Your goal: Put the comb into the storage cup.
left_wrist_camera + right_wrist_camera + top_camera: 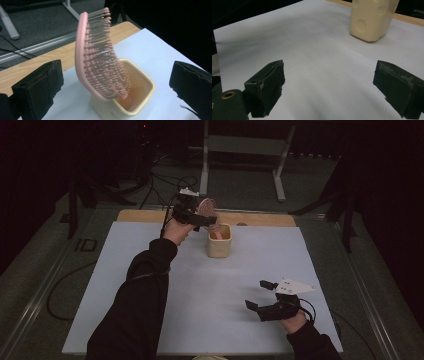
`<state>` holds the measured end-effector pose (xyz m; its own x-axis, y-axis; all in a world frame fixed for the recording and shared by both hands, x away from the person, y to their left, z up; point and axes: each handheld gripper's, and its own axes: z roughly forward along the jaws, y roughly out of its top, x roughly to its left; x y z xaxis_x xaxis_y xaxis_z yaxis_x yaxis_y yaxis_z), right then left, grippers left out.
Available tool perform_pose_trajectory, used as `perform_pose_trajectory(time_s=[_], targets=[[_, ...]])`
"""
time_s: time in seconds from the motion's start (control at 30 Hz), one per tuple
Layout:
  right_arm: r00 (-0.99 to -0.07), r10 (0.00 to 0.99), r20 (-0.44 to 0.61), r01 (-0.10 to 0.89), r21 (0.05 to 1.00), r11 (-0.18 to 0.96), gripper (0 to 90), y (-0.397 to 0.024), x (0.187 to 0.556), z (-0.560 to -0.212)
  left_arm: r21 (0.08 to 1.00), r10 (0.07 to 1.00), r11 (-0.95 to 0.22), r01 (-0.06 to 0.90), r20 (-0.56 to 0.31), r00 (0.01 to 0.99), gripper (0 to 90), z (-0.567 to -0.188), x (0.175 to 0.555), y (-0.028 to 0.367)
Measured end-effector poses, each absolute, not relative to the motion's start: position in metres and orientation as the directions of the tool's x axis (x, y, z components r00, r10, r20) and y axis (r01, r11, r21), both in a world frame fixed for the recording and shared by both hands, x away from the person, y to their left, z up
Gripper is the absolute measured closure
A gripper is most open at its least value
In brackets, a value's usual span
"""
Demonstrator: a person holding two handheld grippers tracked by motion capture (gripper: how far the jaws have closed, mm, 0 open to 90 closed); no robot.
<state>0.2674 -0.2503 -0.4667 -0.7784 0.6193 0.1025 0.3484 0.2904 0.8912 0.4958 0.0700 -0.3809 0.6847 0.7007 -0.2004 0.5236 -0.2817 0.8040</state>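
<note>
A pink hairbrush (100, 57) stands handle-down in a cream square cup (219, 241), which sits on the white table (250, 270) toward twelve o'clock, near the far wooden edge strip (145, 215). The left gripper (202, 221) hovers just beside the brush head, jaws spread wide, gripping nothing. The right gripper (259, 296) rests low at about five o'clock, jaws equally wide and empty, well apart from the cup. Bare tabletop lies between them and out toward the nine and three o'clock edges.

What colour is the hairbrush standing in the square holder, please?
Pink; the hairbrush shows best in the left gripper view, standing in the cream holder.
</note>
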Motion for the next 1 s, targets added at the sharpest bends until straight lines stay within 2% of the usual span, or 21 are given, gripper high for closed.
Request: perform_pose_trajectory(time_s=[1.0], targets=[[-0.775,0.625,0.097,0.353,0.886,0.3,9.8,-0.248,0.268,-0.468,0.799,0.663,-0.319,0.51,-0.196,0.722,0.0,-0.391,0.459,0.106]])
